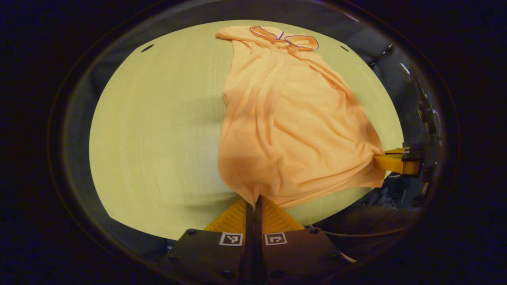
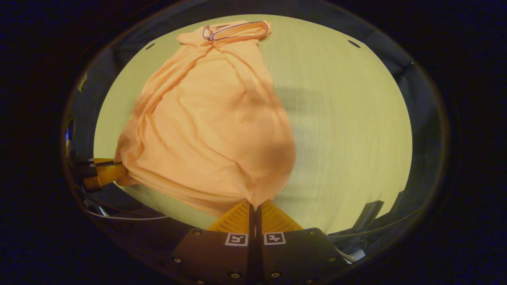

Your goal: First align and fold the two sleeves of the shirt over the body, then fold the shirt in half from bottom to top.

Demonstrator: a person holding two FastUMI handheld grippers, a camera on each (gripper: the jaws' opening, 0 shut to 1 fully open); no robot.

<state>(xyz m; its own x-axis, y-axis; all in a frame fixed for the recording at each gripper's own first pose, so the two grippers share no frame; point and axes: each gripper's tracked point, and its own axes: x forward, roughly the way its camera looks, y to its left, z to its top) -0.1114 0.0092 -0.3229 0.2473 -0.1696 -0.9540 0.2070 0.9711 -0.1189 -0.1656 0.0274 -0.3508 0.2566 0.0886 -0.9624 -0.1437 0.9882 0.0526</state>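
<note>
Sleeves lie folded over the shirt on the table; the left gripper and right gripper each pinch a hem corner. The bottom-to-top fold looks barely begun; the collar lies far off.

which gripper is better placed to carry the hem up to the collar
Neither alone: left gripper and right gripper each pinch a bottom corner of the shirt, jaws closed on cloth, so both should lift together toward the collar.
</note>
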